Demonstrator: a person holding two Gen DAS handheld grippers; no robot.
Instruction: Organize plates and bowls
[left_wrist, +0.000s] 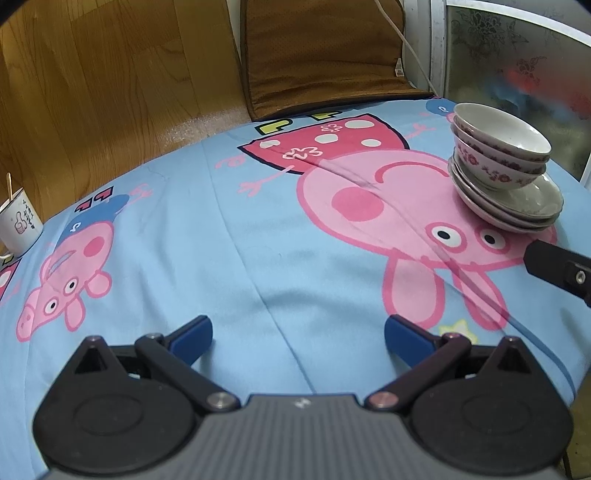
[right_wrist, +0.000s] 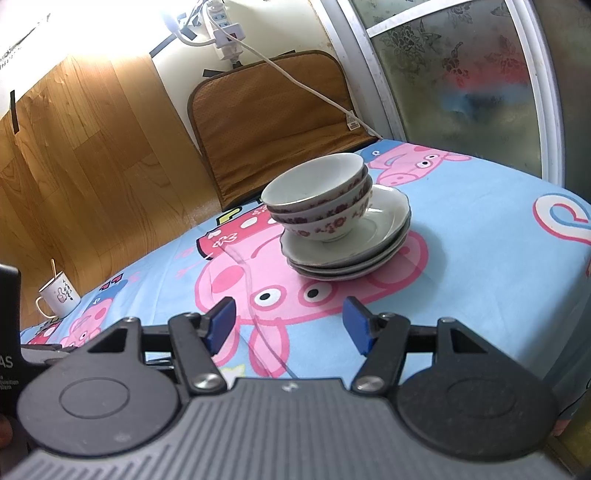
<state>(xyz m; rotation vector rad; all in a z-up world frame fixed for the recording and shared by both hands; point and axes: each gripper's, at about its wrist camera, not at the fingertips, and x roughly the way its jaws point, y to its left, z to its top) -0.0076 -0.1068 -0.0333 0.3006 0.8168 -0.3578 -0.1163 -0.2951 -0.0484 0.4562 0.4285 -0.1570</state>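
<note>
Three nested white bowls with red flower trim (right_wrist: 321, 195) stand on a stack of three white plates (right_wrist: 384, 236) on the blue cartoon-pig cloth. The bowls (left_wrist: 498, 147) and plates (left_wrist: 517, 206) also show at the far right of the left wrist view. My right gripper (right_wrist: 290, 325) is open and empty, a short way in front of the stack. My left gripper (left_wrist: 297, 341) is open and empty over bare cloth, well left of the stack. A black part of the right gripper (left_wrist: 557, 269) shows at the right edge of the left wrist view.
A white mug with a stick in it (left_wrist: 20, 221) stands at the table's far left edge, also seen in the right wrist view (right_wrist: 59, 293). A brown cushion (right_wrist: 280, 122) leans against the wall behind. A frosted glass door (right_wrist: 461, 74) stands on the right. The table edge (right_wrist: 576, 288) drops off at right.
</note>
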